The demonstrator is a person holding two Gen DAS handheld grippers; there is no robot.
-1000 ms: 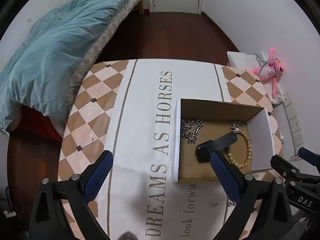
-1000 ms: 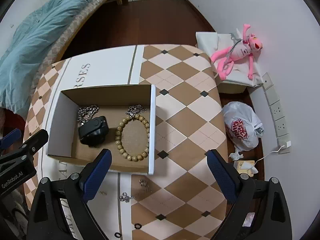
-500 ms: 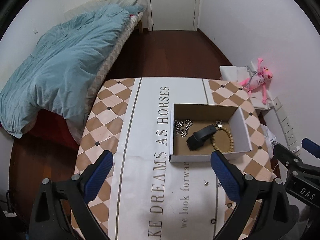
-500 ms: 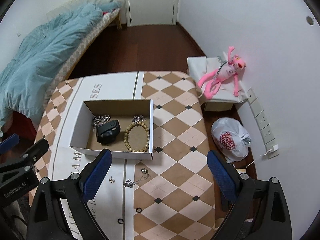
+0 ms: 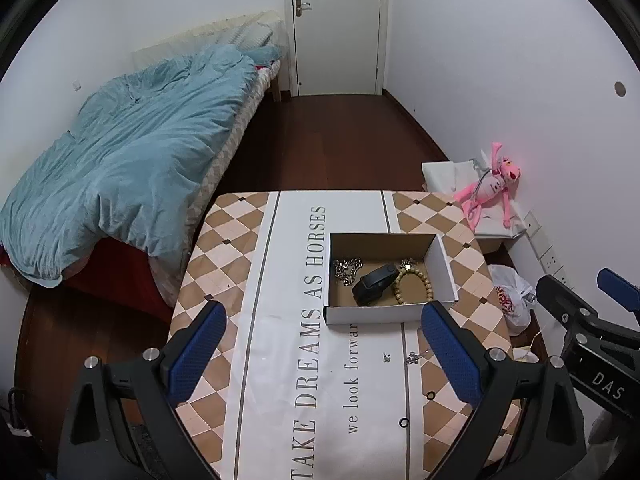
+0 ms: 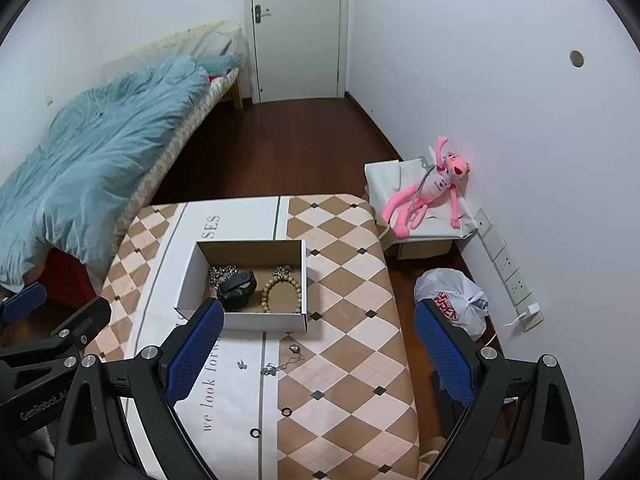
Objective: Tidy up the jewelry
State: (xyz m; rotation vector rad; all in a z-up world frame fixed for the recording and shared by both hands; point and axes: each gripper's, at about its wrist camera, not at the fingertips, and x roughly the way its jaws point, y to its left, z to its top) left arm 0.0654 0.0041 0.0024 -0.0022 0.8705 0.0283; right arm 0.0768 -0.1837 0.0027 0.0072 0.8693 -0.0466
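Teal duvet [image 5: 120, 168], tan-and-cream checked tablecloth [image 6: 352, 292], pink plush toy [image 6: 428, 188], blue fingers [image 5: 448, 352]

From the right wrist view, my right gripper's [image 6: 318, 350] blue finger [image 6: 196, 350] covers the near left corner of the box [image 6: 264, 322], so I can't see that bit. The little shiny bits [image 6: 280, 366] on the worktop [image 6: 344, 320] are too small for me to tell what they are. Two small dark rings [image 6: 286, 412] are tiny too. The worktop's near end is cut off by the picture's bottom edge. The bed [image 5: 120, 168] runs off the left side.
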